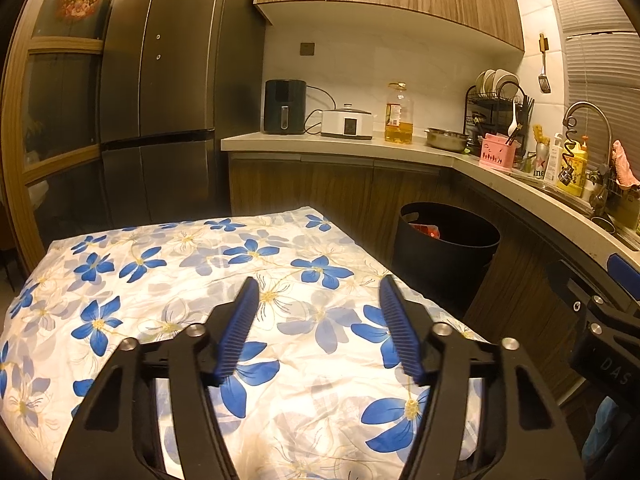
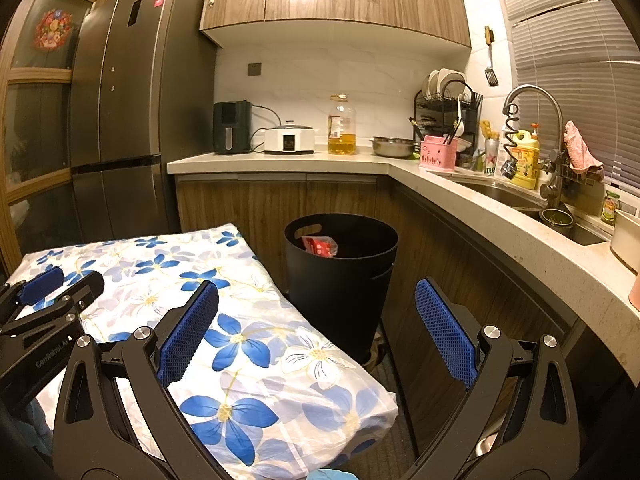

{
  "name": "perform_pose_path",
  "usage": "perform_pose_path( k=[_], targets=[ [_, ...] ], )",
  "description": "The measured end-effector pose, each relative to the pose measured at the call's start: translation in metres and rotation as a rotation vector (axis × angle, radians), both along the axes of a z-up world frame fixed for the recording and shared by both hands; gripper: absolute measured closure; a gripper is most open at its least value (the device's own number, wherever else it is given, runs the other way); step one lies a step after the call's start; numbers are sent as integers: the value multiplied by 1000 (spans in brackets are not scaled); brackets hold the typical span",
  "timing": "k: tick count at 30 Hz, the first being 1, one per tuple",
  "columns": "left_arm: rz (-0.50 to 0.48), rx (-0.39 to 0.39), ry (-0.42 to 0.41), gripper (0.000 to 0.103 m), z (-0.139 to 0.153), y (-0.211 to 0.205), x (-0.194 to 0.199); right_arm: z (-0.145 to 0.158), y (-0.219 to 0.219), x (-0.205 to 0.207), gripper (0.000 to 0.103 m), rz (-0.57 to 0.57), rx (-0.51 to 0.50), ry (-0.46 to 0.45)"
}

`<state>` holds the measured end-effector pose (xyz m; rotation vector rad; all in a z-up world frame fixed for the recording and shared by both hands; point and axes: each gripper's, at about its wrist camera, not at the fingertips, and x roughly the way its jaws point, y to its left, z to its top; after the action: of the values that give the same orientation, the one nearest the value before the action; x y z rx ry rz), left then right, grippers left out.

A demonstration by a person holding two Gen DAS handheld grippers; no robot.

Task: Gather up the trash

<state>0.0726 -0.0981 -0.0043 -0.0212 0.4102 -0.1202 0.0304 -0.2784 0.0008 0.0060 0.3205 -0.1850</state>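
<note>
The red trash [image 2: 319, 246] sat inside the black bin [image 2: 340, 280] near the middle of the right wrist view, only its top showing above the rim; the rest was hidden by the bin wall. It carried white markings too small to read, and it leaned tilted against the inner wall, its long axis hard to judge. In the left wrist view the same red trash [image 1: 427, 231] showed as a sliver at the centre right, inside the bin [image 1: 444, 256], which stood on the floor just beside the far right corner of the flower-print worktop [image 1: 180, 280].

The left tool [image 1: 314, 330] hung over the cloth in the lower middle of its frame, its blue pads spread apart with nothing between them. The right tool [image 2: 316, 332] was likewise spread wide and empty, its left pad over the worktop edge [image 2: 280, 360] and its right pad over the floor beside the cabinets. In the lower left of the right wrist view the left tool [image 2: 48, 292] was partly cut off by the frame; its body read "GenRobot.AI". At the right edge of the left wrist view the right tool [image 1: 608, 320] was cut off, showing the letters "DAS".

On the far counter [image 2: 280, 160] at the upper centre stood an oil bottle [image 2: 341, 128] whose label was unreadable, and a green can [image 2: 491, 156] by the sink showed a red star and the letters "ine".
</note>
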Motion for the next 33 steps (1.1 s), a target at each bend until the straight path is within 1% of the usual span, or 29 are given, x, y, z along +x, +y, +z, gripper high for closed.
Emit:
perform_pose_path(
  k=[1,12,14,19,28,29,30,32,33],
  targets=[
    [-4,1,-1,47,0,0,0,-1,0,0,5,-1,1,0],
    [-5,19,-14,47,1,-7,-3,-2,1,0,5,-3,1,1],
    [0,22,-19,33,1,-9,-4,-2,1,0,5,-2,2,1],
    [11,21,-21,26,2,-9,-4,-2,0,1,5,-2,0,-3],
    [23,40,-35,27,4,-12,-5,-2,0,2,5,-3,-2,-5],
    [26,47,-38,32,4,-13,-6,-2,0,2,5,-5,-2,-5],
    [25,55,-45,34,4,-14,-6,-2,0,2,5,-5,-2,-4],
    [18,63,-45,45,4,-16,-6,-2,0,2,5,-5,-1,-4],
    [14,64,-44,45,4,-17,-6,-2,0,2,5,-6,-1,-4]
  ],
)
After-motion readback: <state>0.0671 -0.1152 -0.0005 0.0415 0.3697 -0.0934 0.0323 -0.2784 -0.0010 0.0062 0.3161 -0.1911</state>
